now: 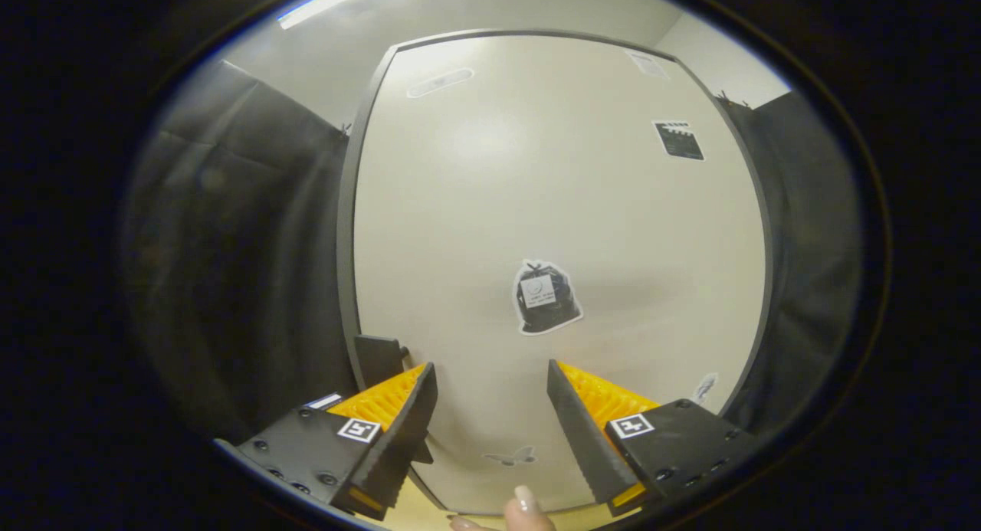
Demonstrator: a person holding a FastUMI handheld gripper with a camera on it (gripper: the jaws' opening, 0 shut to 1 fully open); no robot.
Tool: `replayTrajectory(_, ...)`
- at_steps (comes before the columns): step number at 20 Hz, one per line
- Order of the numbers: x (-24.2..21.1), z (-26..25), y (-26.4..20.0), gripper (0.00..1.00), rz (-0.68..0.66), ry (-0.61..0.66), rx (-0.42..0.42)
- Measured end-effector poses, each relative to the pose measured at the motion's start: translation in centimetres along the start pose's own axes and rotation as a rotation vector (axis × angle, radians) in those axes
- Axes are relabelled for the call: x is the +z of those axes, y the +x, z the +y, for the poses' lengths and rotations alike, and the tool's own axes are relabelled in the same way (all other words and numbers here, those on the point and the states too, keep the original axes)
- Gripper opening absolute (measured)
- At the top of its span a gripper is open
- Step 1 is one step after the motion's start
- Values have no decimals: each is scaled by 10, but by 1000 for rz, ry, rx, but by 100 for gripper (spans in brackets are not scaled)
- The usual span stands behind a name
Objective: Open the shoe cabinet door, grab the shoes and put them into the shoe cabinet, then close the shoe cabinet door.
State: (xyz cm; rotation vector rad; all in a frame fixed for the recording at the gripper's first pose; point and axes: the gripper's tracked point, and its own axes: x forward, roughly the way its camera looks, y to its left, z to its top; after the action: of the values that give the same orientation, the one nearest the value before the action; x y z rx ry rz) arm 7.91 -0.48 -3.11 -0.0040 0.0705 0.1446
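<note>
Gripper view looks straight at the shoe cabinet door (552,209), a pale flat panel with a dark frame, standing shut and facing the claw (490,378). The claw is wide apart and holds nothing; bare door panel shows between its two fingers. Just beyond the left finger, at the door's left edge, sits a small dark handle (378,360), close to the fingertip but not between the fingers. A sticker of a black rubbish bag (546,297) lies on the panel just ahead of the fingers, a small dark clapperboard sticker (678,139) further up, and a faint butterfly sticker (511,457) low between the fingers. A person's fingertips (526,504) show below the claw. Dark cloth walls hang on both sides of the cabinet. No shoes can be seen from here. The step in hand looks like the first one, opening the door. The next move probably calls for shifting the claw left so both fingers bracket the handle, closing on it, then pulling the door outward.
</note>
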Motion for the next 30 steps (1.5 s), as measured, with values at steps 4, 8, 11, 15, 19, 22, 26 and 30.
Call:
replayTrajectory(4, -1, -1, 2, 93, 6, 11, 3)
replayTrajectory(8, -2, -2, 3, 93, 14, 16, 9)
replayTrajectory(11, -2, -3, 4, 93, 15, 22, 16)
replayTrajectory(15, -3, -4, 5, 93, 21, 29, 38)
replayTrajectory(19, -3, -5, 8, 93, 21, 30, 53)
replayTrajectory(22, -2, -5, 8, 93, 16, 25, 53)
replayTrajectory(26, -1, -6, 9, 93, 10, 18, 52)
replayTrajectory(30, 1, -8, 8, 93, 3, 6, 36)
